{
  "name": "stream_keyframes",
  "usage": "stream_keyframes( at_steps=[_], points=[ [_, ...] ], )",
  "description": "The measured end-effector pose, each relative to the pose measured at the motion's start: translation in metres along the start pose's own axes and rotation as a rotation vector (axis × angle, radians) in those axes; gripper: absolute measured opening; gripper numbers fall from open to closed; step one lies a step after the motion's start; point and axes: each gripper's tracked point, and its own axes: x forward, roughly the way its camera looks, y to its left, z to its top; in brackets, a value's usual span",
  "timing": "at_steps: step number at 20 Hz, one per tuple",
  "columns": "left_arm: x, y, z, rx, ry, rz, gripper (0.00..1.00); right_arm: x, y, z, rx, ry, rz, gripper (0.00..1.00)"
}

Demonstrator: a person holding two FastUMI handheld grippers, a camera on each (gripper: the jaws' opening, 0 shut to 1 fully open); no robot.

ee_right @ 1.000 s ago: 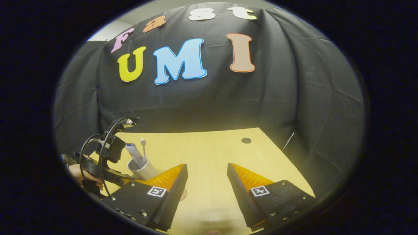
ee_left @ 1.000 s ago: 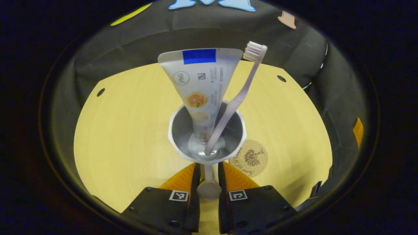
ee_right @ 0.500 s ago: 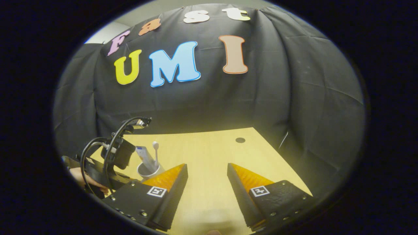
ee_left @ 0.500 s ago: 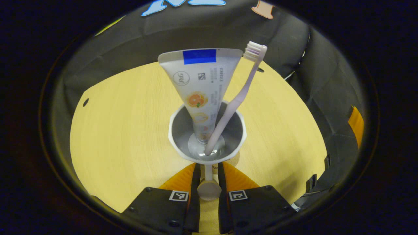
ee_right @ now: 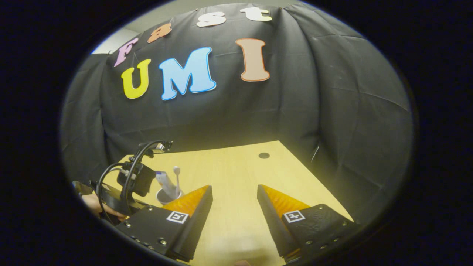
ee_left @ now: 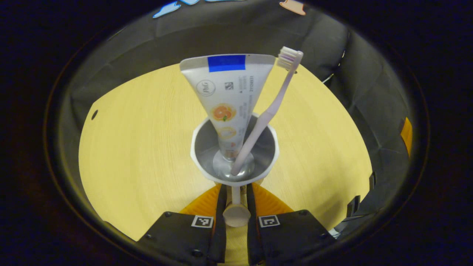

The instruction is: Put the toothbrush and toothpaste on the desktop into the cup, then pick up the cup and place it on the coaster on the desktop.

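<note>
You are gripping cup (ee_left: 234, 153) by its handle with left gripper (ee_left: 235, 192), toothpaste (ee_left: 226, 96) and toothbrush (ee_left: 271, 109) standing inside, above desk (ee_left: 140, 147); right gripper (ee_right: 233, 199) hanging open, holding nothing

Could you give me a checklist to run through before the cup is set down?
1. Toothpaste in cup: ok.
2. Toothbrush in cup, head up: ok.
3. Left gripper shut on the cup's handle: ok.
4. Cup upright: ok.
5. Cup centred over coaster: cannot tell, the cup blocks the spot beneath it.
6. Right gripper open, apart from the cup: ok.
</note>
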Motion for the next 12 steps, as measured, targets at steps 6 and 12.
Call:
stream_keyframes(
  at_steps=[6, 12],
  points=[
    [0.001, -0.008, -0.004, -0.002, 0.008, 0.000, 0.35, 0.004, -0.002, 0.004, 0.000, -0.002, 0.020, 0.78],
    [-0.005, -0.021, -0.003, -0.044, -0.032, -0.022, 0.67, 0.003, -0.001, 0.011, -0.027, -0.014, 0.039, 0.78]
  ],
)
